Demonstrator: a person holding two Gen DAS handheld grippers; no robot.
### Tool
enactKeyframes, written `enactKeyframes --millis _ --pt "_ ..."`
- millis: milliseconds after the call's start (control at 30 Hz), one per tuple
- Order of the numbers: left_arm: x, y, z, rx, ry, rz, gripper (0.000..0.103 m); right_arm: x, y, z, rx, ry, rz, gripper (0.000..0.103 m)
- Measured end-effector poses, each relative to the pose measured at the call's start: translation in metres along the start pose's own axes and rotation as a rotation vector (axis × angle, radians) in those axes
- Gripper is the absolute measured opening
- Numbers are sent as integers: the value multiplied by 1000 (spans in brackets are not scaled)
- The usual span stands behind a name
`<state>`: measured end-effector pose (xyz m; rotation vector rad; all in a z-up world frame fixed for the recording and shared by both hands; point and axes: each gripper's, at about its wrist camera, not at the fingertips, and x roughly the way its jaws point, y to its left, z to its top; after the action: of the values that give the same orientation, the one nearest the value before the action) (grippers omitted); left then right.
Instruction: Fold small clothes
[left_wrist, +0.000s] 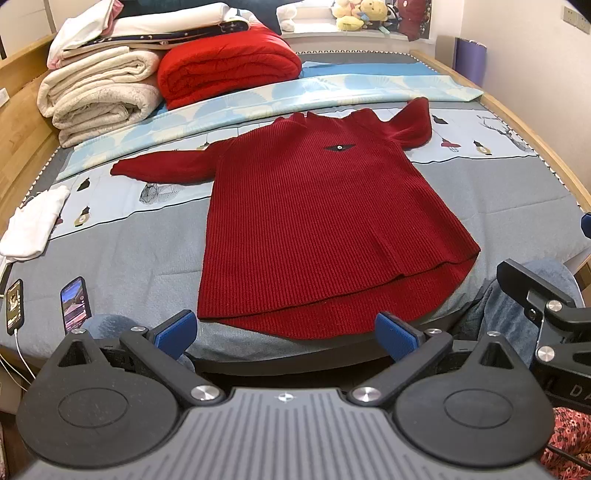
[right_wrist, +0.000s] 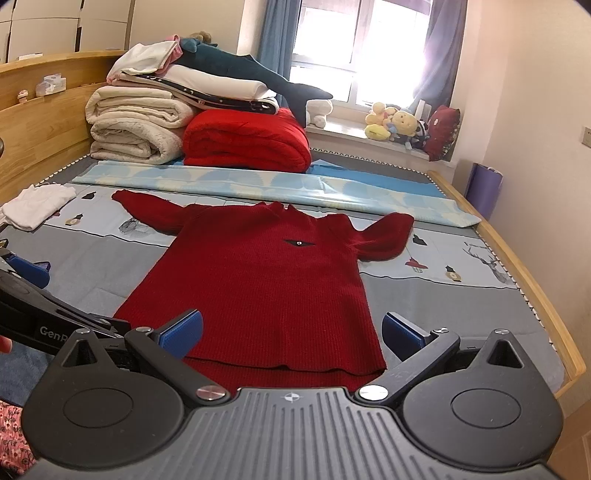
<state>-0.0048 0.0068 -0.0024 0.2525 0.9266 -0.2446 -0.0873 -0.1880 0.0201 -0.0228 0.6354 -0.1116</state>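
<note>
A dark red ribbed knit sweater (left_wrist: 314, 206) lies flat on the bed, front up, both sleeves spread sideways, hem toward me. A small black emblem (left_wrist: 339, 147) sits on its chest. My left gripper (left_wrist: 286, 336) hovers open just short of the hem, blue pads wide apart and nothing between them. In the right wrist view the same sweater (right_wrist: 266, 280) lies ahead, and my right gripper (right_wrist: 291, 334) is open above its hem, holding nothing. Part of the left gripper (right_wrist: 26, 273) shows at that view's left edge.
Folded cream blankets (left_wrist: 99, 92) and a red quilt (left_wrist: 225, 66) are stacked at the bed's head. A white folded garment (left_wrist: 33, 225) lies at the left. Two phones (left_wrist: 75, 304) rest on the near left corner. The wooden bed frame (right_wrist: 532, 280) runs along the right.
</note>
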Motion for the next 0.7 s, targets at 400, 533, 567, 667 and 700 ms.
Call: enactKeyframes --millis 400,533,567,667,700 --pt "8 4 6 -14 21 -11 103 12 -7 2 14 22 21 102" --pt "31 18 15 -26 -1 24 103 39 -24 3 20 -16 -46 102" --pt "40 22 18 -26 -12 47 103 53 -31 4 22 -10 -78 102" --pt "83 42 31 -54 -17 111 103 111 -67 4 109 85 -111 102" --pt "101 51 34 -74 -8 117 103 133 -80 2 154 137 -101 102"
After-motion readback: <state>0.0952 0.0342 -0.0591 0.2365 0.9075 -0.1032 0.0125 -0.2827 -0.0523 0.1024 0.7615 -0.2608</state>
